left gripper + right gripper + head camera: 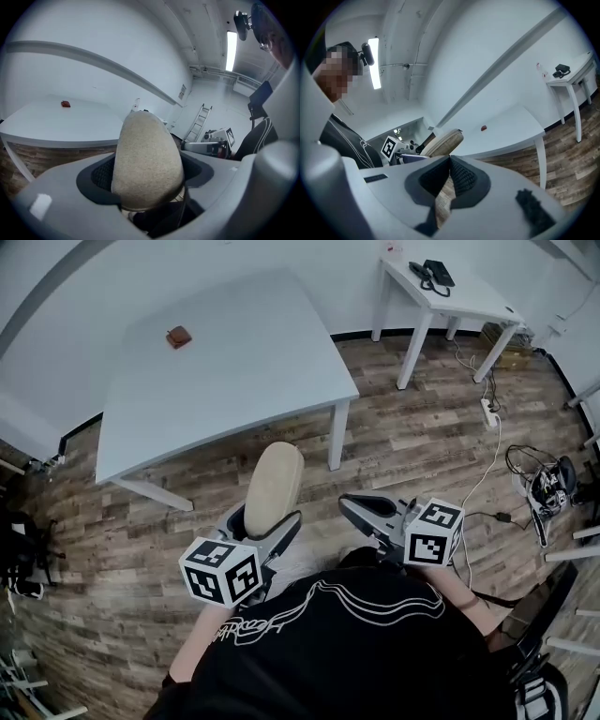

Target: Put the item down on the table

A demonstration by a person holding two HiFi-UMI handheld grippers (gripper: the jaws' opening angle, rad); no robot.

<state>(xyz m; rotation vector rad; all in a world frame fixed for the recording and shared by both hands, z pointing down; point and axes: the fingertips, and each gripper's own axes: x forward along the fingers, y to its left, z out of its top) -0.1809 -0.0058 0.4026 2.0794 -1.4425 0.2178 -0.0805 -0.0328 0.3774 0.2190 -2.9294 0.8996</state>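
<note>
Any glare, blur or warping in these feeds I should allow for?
Head view: evenly lit, no glare, but the wide lens bows the table edges. Left gripper view: the beige item looms large and slightly soft; ceiling strip light blown out. Right gripper view: a ceiling light glares top left, corners dark.

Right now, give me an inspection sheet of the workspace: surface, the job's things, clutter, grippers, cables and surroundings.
Surface: white table, ahead of both grippers.
Job's things: beige oval item, held over the floor, not yet on the table.
Clutter: small reddish-brown thing on the table's far part.
Grippers: left gripper closed on the beige oval item; right gripper shut, nothing in it.
Cables: loose cables and a power strip on the floor at the right.
Surroundings: wood floor; small side table bearing a black phone.
</note>
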